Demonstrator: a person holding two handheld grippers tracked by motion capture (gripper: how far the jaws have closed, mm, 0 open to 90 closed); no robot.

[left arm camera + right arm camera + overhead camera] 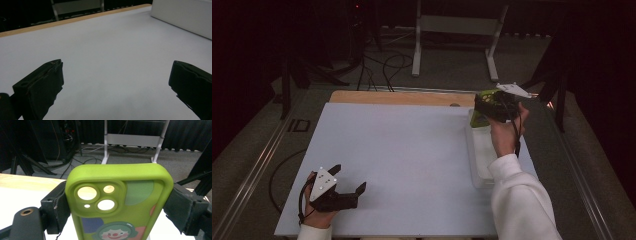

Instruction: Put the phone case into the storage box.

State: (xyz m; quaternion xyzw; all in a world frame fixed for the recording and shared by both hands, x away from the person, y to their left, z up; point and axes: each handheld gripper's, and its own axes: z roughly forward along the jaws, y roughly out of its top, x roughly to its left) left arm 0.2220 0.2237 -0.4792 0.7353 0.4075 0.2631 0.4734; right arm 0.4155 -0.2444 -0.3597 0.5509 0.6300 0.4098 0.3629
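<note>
High view first: the right gripper (490, 106) is lifted above the far right part of the white table (402, 150), held in the person's right hand (507, 131), whose white sleeve (519, 200) comes up from the bottom edge. Its jaws are clamped on a green phone case (484, 107), which sticks out from them toward the left and hangs over the far end of a white tray (479, 155). That tray lies on the table directly beneath and behind the gripper, along the table's right side. The left gripper (348, 182) rests low at the near left corner of the table, in the person's left hand (314, 212), with its jaws spread wide and nothing between them; the phone case is well apart from it, across the table.

Left gripper view: the two black jaws stand far apart at the bottom corners, with bare white table (105, 62) between and ahead of them. Beyond the right jaw, at the upper right, sits the wall of the white tray (182, 15), well apart from the jaws. A wooden edge (75, 21) runs along the far side of the table.

Right gripper view: the phone case (120, 202) stands upright between the jaws, which press on its two long sides, one at each. Its back faces the camera, showing the camera cut-outs at upper left and a clown face (113, 232) low down. Past the case are a dark floor with cables (82, 157) and a white metal frame (135, 138).
</note>
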